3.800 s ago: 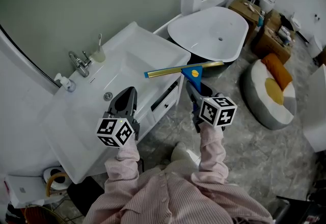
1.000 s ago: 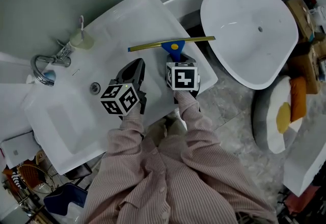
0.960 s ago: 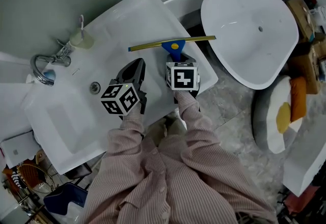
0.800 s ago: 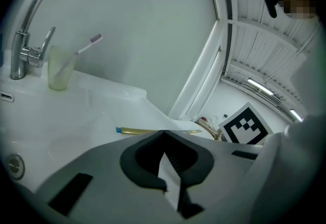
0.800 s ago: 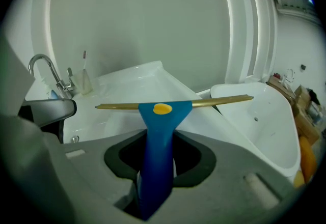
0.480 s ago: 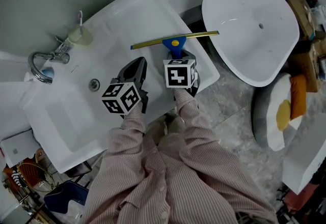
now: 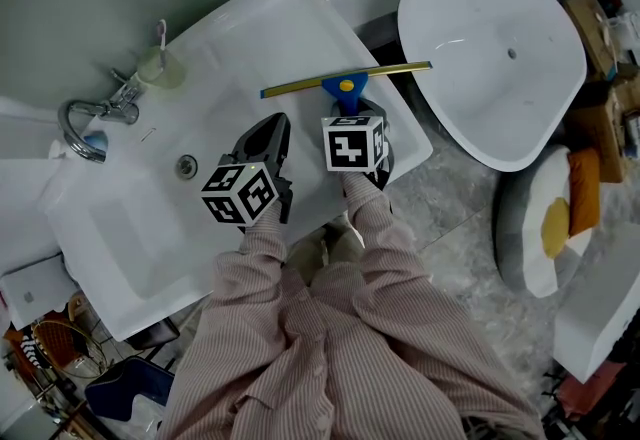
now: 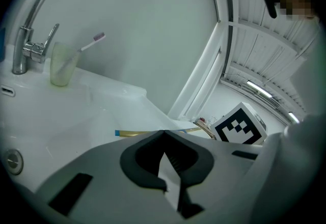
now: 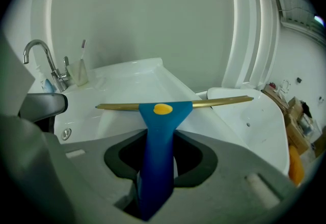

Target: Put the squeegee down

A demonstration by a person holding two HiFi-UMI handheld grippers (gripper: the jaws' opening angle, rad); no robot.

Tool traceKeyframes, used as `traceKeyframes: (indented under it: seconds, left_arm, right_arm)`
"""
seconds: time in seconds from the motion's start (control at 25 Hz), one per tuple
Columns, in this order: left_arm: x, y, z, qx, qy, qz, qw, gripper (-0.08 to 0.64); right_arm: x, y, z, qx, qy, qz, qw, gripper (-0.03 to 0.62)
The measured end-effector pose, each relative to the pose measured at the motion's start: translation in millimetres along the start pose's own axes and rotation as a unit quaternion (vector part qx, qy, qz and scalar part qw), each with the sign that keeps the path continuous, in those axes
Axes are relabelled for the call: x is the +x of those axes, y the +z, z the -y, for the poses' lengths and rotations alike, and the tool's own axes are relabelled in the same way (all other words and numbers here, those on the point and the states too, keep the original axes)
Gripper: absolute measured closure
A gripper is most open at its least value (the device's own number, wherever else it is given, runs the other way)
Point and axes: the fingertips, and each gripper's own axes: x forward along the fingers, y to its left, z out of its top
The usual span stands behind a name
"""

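Observation:
The squeegee (image 7: 345,81) has a blue handle, a yellow button and a long brass-coloured blade. My right gripper (image 7: 352,114) is shut on the handle and holds the blade crosswise over the right end of the white sink counter (image 7: 250,38). In the right gripper view the handle (image 9: 159,136) runs up between the jaws, and the blade hangs above the counter, its right tip reaching over the tub. My left gripper (image 7: 267,131) hovers over the basin just left of the right one. Its jaws (image 8: 163,132) meet at the tips with nothing between them.
A chrome faucet (image 7: 88,116) and a cup holding a toothbrush (image 7: 160,71) stand at the counter's back left, with the drain (image 7: 186,166) near my left gripper. A white bathtub (image 7: 500,38) lies to the right. A grey and orange cushion (image 7: 548,228) and cardboard boxes (image 7: 612,23) lie beyond it.
Since the earliest frame the squeegee has come from past the counter's corner to over the counter. In the last second its blade has tilted slightly; the left gripper has kept still.

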Motion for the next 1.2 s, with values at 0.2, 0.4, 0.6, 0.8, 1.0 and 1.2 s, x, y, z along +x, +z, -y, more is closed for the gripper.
traceKeyframes:
  seconds: [0.2,0.4,0.6,0.8,1.0,1.2]
  left_arm:
    - [-1.2,0.5,1.2,-0.002,-0.004,0.001,1.0,0.558]
    - [1.0,-0.9,10.1,0.004,-0.019,-0.005,0.9998,0.558]
    - [0.5,0.4,18.8,0.008,-0.032,-0.003,0.9994,0.558]
    - [-2.8,0.9,32.3,0.014,-0.045,-0.003,0.9989,0.558]
    - [-10.2,8.1,52.0,0.034,-0.064,0.0,0.9974,0.558]
    - [-21.2,17.5,68.8,0.054,-0.079,0.005,0.9954,0.558]
  right_arm:
    - [-2.3,-2.3,1.4,0.018,0.006,0.011,1.0,0.442]
    - [-9.5,-3.3,2.8,0.036,0.01,0.027,0.999,0.426]
    - [-25.2,5.3,1.4,0.038,0.028,0.053,0.997,0.425]
    - [-45.5,15.8,-7.0,0.043,0.051,0.08,0.995,0.425]
    - [-70.3,22.0,-4.5,0.013,0.058,0.119,0.991,0.425]
    - [-91.1,34.8,-1.2,0.019,0.094,0.153,0.983,0.466]
